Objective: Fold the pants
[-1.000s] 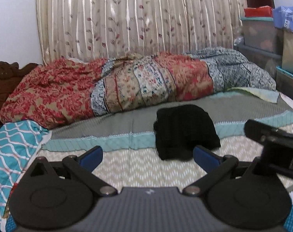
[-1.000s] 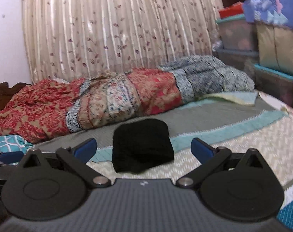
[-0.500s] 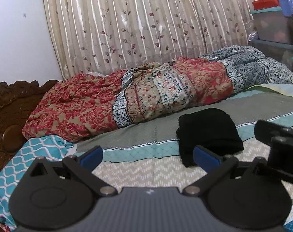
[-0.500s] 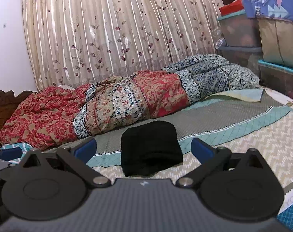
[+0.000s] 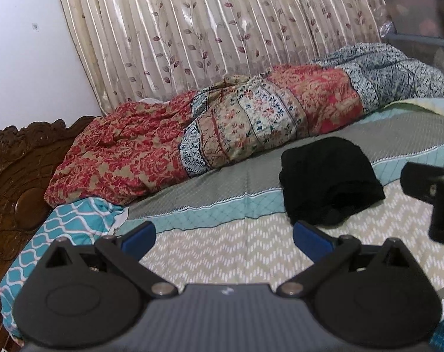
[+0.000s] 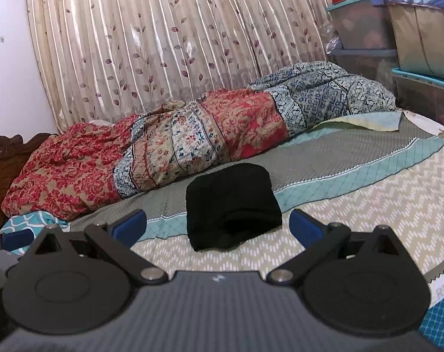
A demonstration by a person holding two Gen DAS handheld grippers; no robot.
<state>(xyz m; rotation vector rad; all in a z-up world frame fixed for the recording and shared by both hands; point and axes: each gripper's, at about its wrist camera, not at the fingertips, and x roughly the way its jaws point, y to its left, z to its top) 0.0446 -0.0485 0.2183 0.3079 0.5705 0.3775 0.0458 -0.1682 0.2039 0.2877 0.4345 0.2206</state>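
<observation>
The black pants (image 5: pixel 330 180) lie folded in a compact bundle on the patterned bedsheet (image 5: pixel 222 252). In the right wrist view the pants (image 6: pixel 232 205) sit straight ahead, between and beyond the fingers. My left gripper (image 5: pixel 224 239) is open and empty, held above the sheet, with the pants ahead to its right. My right gripper (image 6: pixel 217 226) is open and empty, just short of the pants. Part of the right gripper's body (image 5: pixel 436 193) shows at the right edge of the left wrist view.
A rolled floral quilt (image 6: pixel 192 140) lies along the back of the bed under a curtain (image 6: pixel 175 44). A carved wooden headboard (image 5: pixel 13 170) and a teal pillow (image 5: pixel 63 234) are at left. Stacked storage boxes (image 6: pixel 398 44) stand at right.
Both grippers have drawn back and swung a little left; the pants now appear further right in the left view. The pants have not moved. Both grippers stay open.
</observation>
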